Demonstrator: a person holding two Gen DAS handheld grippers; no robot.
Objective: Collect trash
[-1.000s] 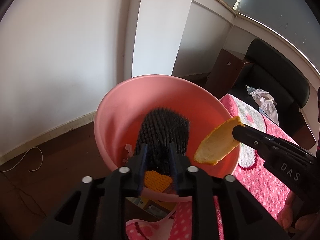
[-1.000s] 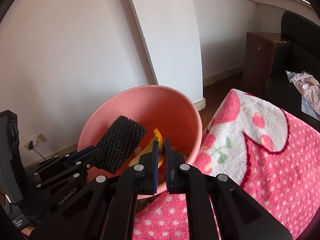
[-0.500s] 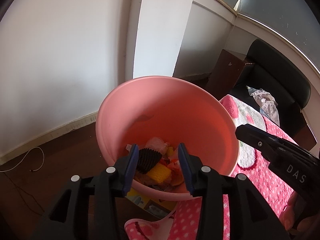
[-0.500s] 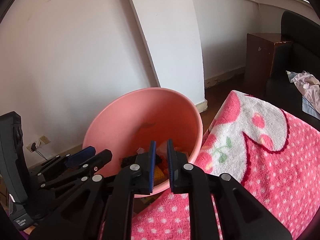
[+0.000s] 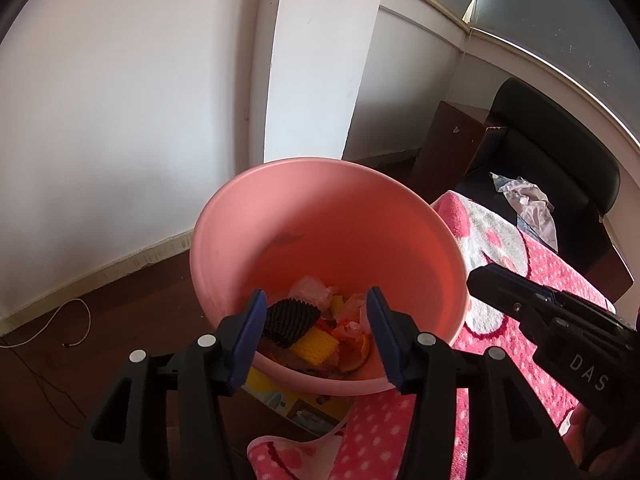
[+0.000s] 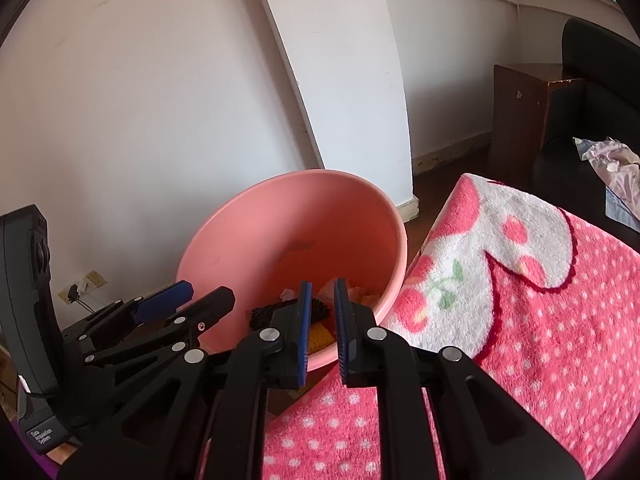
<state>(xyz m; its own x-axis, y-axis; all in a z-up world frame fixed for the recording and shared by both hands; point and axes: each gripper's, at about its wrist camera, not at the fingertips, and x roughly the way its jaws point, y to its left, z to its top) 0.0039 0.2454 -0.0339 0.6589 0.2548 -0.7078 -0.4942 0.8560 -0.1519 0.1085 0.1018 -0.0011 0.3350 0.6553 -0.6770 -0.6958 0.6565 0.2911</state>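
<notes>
A pink basin stands on the floor beside the pink blanket, with trash in its bottom. A black-and-yellow scrub sponge and an orange peel lie there among scraps. My left gripper hovers over the near rim; its jaws are opening wide and hold nothing. The right gripper pokes in from the right. In the right wrist view the right gripper is above the basin, with a slim gap between its jaws and nothing in it. The left gripper shows at the left.
A pink dotted blanket covers the surface at the right. Behind it are a black seat with crumpled cloth and a brown cabinet. A white cable lies on the dark floor. A cardboard box sits under the basin.
The left gripper let go of the sponge, which now lies in the basin, and its jaws spread wider. The right gripper dropped the orange peel into the basin.
</notes>
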